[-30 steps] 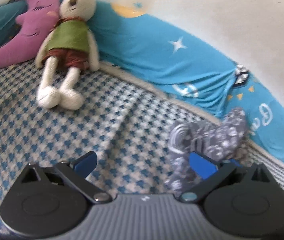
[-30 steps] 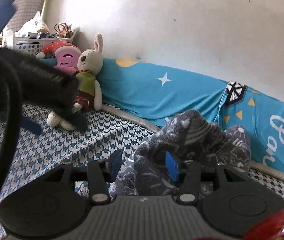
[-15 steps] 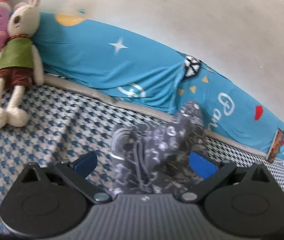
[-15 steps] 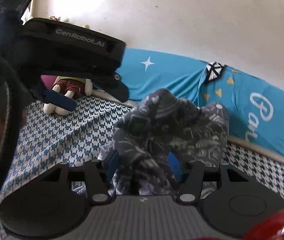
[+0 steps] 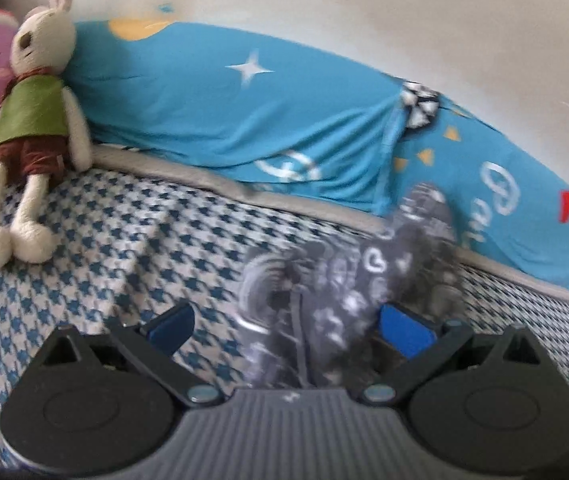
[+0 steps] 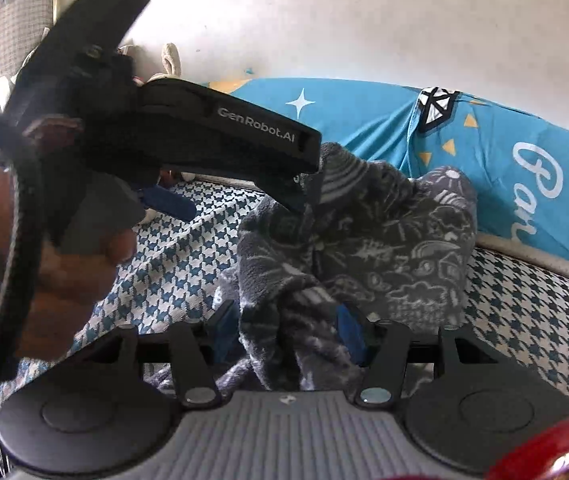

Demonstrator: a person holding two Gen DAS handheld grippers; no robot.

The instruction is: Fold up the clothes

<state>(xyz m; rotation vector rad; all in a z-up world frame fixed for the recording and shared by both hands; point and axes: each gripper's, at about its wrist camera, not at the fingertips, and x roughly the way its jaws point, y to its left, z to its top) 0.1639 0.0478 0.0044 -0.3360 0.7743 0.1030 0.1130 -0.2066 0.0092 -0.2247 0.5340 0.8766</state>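
Clothing, a dark grey patterned fleece garment (image 6: 384,240), sits bunched on the checked bed (image 5: 124,248) near its far edge, beside a blue sheet (image 5: 212,120). The right gripper (image 6: 288,330) has its jaws closed on a fold of it. The left gripper (image 5: 288,326) hangs with jaws wide apart around the cloth. A stuffed rabbit (image 5: 32,120) lies at the bed's far left corner.

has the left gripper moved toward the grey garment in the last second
Yes. In the right wrist view the left gripper has come rightward past the stuffed rabbit and now reaches the grey garment.
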